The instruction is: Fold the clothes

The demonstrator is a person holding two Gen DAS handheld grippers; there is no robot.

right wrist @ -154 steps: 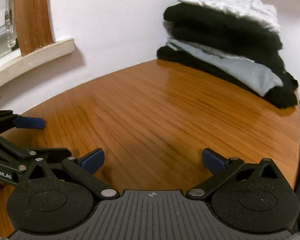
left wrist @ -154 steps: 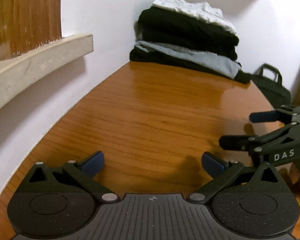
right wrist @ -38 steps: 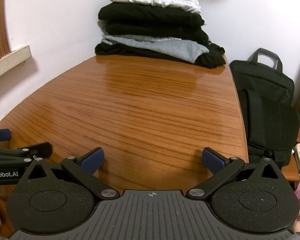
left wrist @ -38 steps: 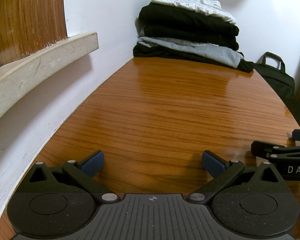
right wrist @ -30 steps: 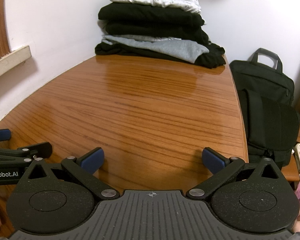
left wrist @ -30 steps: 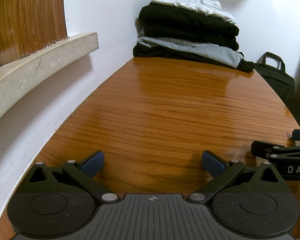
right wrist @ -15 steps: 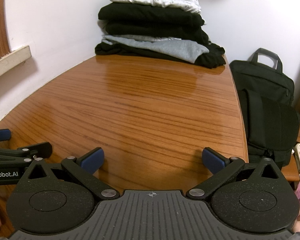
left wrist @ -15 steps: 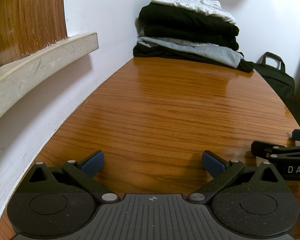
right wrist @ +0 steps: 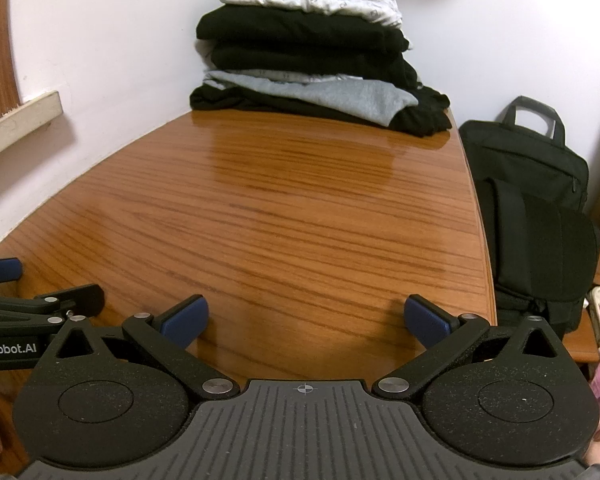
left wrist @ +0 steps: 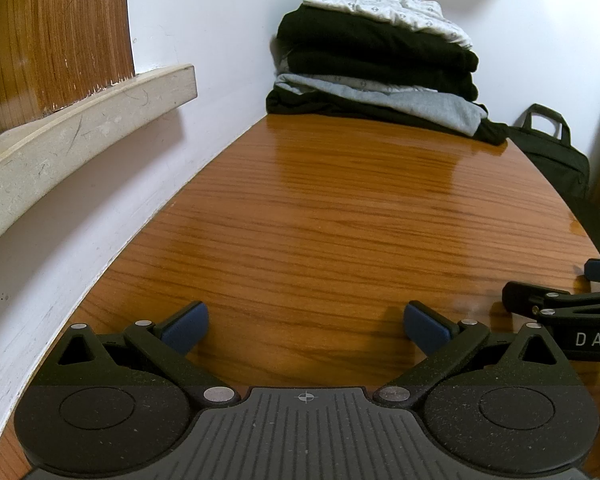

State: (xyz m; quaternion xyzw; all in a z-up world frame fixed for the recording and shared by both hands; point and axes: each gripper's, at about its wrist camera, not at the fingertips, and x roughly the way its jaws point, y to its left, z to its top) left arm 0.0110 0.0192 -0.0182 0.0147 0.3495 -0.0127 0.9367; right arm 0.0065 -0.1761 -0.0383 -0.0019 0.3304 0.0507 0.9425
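My left gripper (left wrist: 306, 326) low over the bench (left wrist: 340, 208), fingers wide, holding nothing, my right gripper (right wrist: 306, 322) beside it, fingers wide too, pile of folded clothes (right wrist: 312, 48) at far end by wall, black bag (right wrist: 540, 216) on right.

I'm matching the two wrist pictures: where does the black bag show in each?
Left wrist: black bag at the right edge, past the table's far corner.
Right wrist: black bag large on the right, beside the table edge.
Shared landmark: stack of folded clothes.
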